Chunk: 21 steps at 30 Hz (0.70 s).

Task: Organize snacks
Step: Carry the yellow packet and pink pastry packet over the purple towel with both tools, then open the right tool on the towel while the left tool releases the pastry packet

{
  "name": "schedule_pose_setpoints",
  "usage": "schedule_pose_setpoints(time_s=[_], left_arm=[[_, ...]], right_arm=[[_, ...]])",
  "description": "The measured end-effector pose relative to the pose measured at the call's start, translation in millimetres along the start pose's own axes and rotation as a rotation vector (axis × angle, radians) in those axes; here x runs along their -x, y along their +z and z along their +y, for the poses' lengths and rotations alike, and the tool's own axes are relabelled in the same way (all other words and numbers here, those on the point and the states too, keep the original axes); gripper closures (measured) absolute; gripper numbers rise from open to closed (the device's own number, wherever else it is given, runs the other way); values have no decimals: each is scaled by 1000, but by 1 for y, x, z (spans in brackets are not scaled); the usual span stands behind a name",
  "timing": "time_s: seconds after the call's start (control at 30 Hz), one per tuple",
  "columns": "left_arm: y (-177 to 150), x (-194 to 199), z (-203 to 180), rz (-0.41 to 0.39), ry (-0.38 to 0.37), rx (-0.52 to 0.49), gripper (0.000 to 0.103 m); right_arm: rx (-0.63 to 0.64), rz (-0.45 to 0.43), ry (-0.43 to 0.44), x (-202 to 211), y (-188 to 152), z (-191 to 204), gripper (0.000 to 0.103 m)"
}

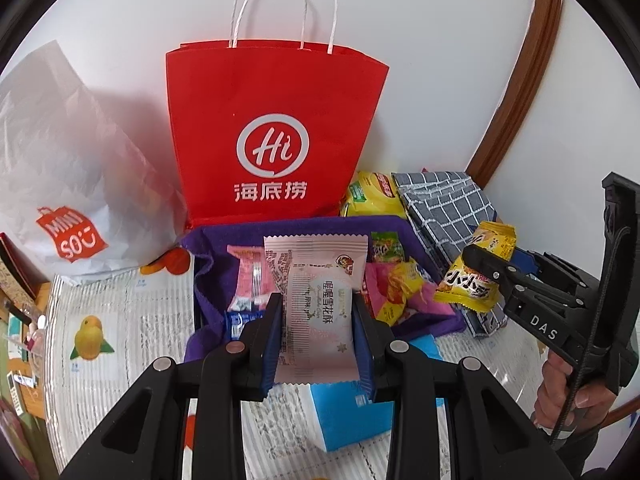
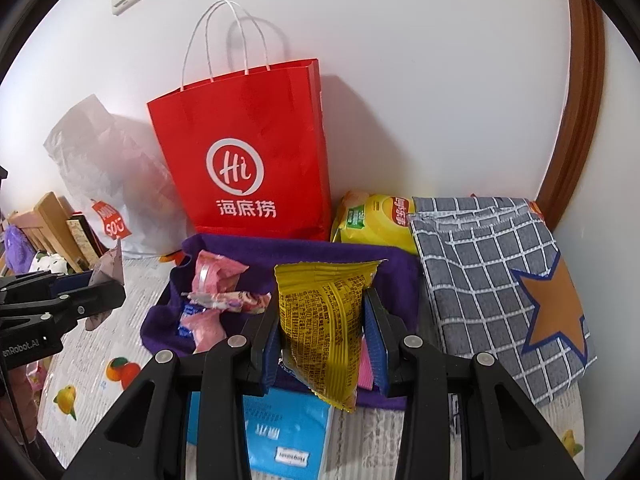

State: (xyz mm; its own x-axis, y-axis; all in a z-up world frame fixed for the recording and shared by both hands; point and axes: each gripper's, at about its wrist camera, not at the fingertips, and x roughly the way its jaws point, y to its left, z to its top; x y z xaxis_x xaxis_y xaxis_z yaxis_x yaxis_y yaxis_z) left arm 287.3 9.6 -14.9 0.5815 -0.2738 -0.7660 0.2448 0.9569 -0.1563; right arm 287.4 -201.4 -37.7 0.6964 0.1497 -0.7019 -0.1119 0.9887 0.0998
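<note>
My left gripper (image 1: pixel 317 304) is shut on a pale pink snack packet (image 1: pixel 316 272), held upright above the near edge of a purple fabric basket (image 1: pixel 296 226). Several pink, yellow and green snack packets lie in the basket. My right gripper (image 2: pixel 323 312) is shut on a yellow snack packet (image 2: pixel 320 320) over the same basket (image 2: pixel 280 250). In the left wrist view the right gripper (image 1: pixel 484 264) hangs with its yellow packet (image 1: pixel 468 288) at the basket's right side. In the right wrist view the left gripper (image 2: pixel 108 284) shows at the far left, holding its packet (image 2: pixel 108 264).
A red paper bag (image 1: pixel 272 120) stands against the wall behind the basket, with a white plastic bag (image 1: pixel 68 184) to its left. A yellow chips bag (image 2: pixel 376 220) and a grey checked cloth bag (image 2: pixel 492 272) lie to the right. A blue box (image 1: pixel 348 416) lies under the grippers.
</note>
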Motion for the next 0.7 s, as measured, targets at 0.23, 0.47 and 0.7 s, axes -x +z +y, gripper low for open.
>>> schedule_pose_setpoints(time_s=[0.23, 0.47, 0.7], left_arm=[[21, -12, 9, -12, 5, 10, 72], [34, -31, 21, 3, -4, 33, 72], [24, -57, 42, 30, -16, 77, 72]], right_arm=[[-11, 10, 0, -22, 18, 1, 66], [-1, -5, 14, -38, 35, 5, 66], [-24, 33, 19, -70, 27, -4, 66]])
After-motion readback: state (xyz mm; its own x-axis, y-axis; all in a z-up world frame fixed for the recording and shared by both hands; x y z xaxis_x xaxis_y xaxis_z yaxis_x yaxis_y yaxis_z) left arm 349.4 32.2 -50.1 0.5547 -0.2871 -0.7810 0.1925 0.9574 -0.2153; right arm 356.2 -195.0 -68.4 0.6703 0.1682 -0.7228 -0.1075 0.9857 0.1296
